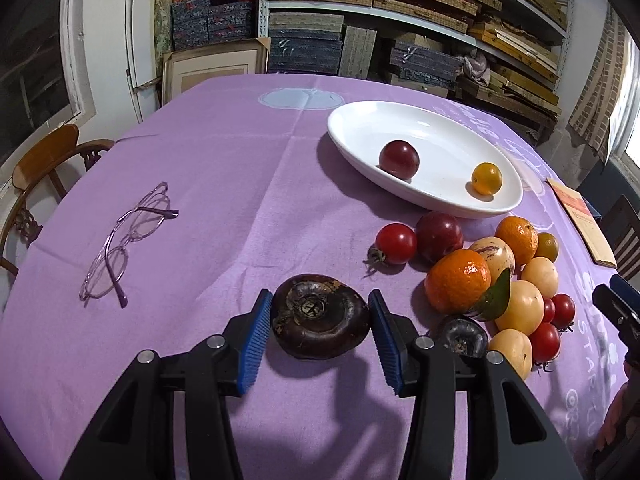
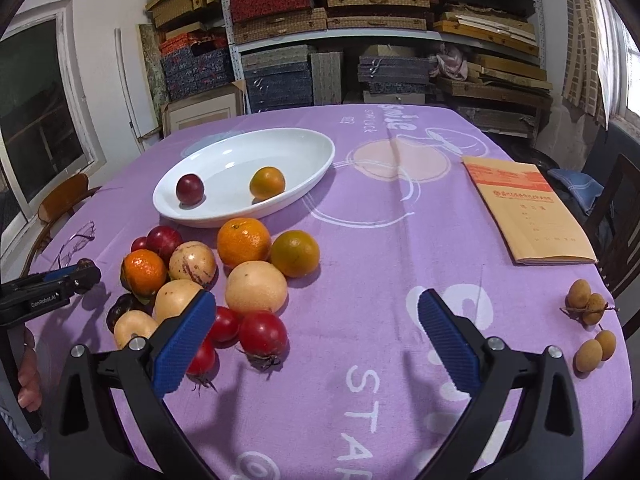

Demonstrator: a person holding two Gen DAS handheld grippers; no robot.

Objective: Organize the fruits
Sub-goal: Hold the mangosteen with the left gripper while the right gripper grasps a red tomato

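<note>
My left gripper [image 1: 320,298] is shut on a dark brown, flattish fruit [image 1: 316,328], its blue pads pressing both sides just above the purple cloth. A white oval dish [image 1: 360,128] behind it holds a dark red plum [image 1: 399,159] and a small orange citrus [image 1: 486,178]. To the right lies a pile of fruit: oranges [image 1: 458,286], pale yellow fruits [image 1: 520,306] and red tomatoes [image 1: 396,243]. In the right wrist view my right gripper [image 2: 316,304] stands open over bare cloth, its left finger beside the tomatoes [image 2: 263,334]. The dish [image 2: 320,160] lies farther back.
Eyeglasses [image 1: 128,240] lie on the left of the table. A tan booklet [image 2: 528,212] and several small brown longans [image 2: 586,300] lie on the right. A second dark fruit [image 1: 462,334] sits by the pile. Wooden chairs [image 1: 44,160] stand at the table's edges, with shelves of boxes behind.
</note>
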